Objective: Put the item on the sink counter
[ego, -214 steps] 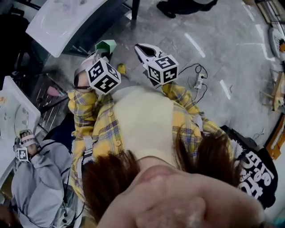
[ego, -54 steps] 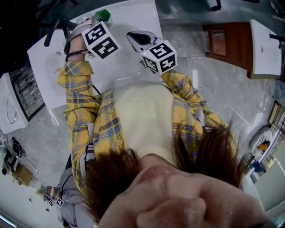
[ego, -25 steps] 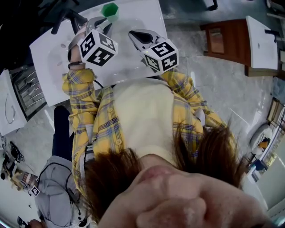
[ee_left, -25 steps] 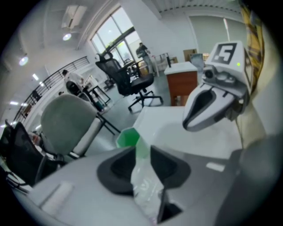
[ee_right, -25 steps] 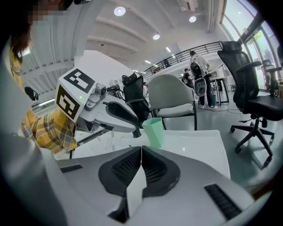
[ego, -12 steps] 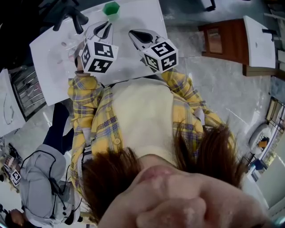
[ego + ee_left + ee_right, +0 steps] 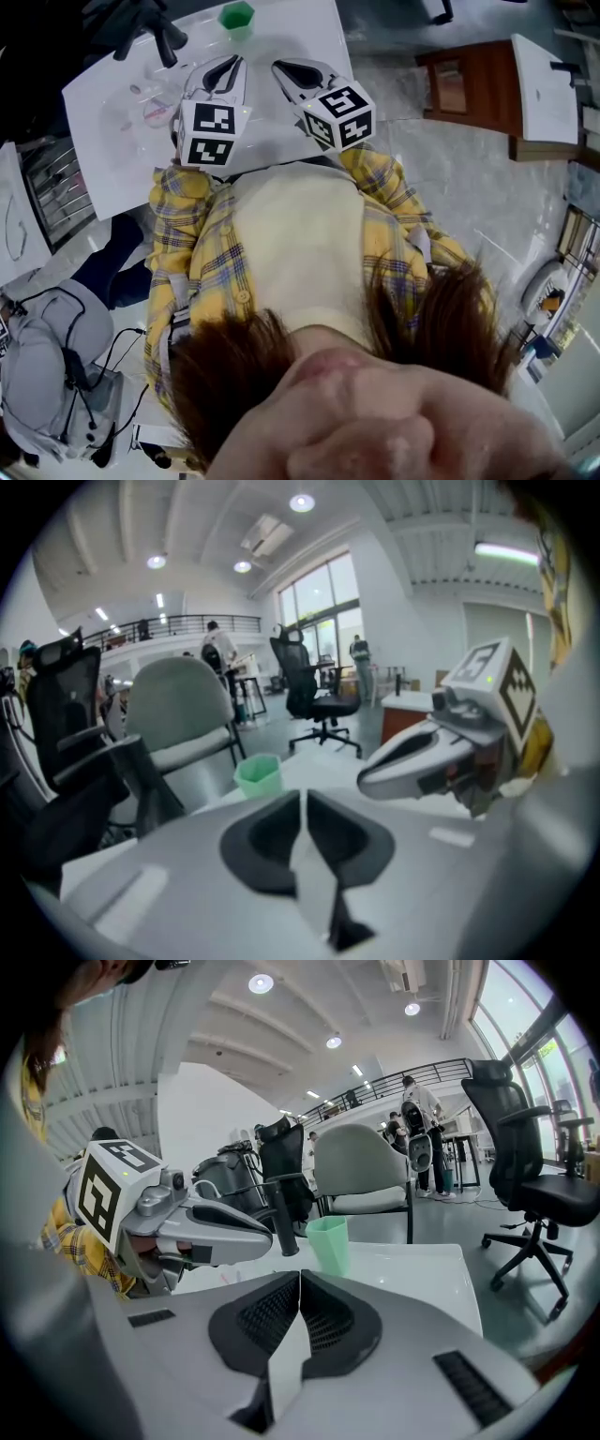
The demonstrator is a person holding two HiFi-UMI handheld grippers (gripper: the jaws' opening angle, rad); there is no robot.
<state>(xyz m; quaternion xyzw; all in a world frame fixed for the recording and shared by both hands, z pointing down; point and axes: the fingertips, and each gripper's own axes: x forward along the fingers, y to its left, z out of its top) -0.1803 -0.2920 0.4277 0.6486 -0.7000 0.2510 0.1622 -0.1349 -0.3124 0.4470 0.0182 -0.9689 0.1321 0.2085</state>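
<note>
One green cup (image 7: 236, 16) stands beyond the left tongs (image 7: 221, 71), just closed empty.

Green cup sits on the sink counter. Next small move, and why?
Probably draw the left gripper back from the sink counter: the green cup stands upright there, untouched, and the jaws have just been closing with nothing between them.

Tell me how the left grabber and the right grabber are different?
The left gripper has just been closing its jaws, with nothing between them; the right gripper is simply shut. The left gripper's marker cube sits square in the head view; the right gripper's marker cube is turned cornerwise. The green cup stands left of the left gripper's jaws, right of the right gripper's. Both are shut and empty.
</note>
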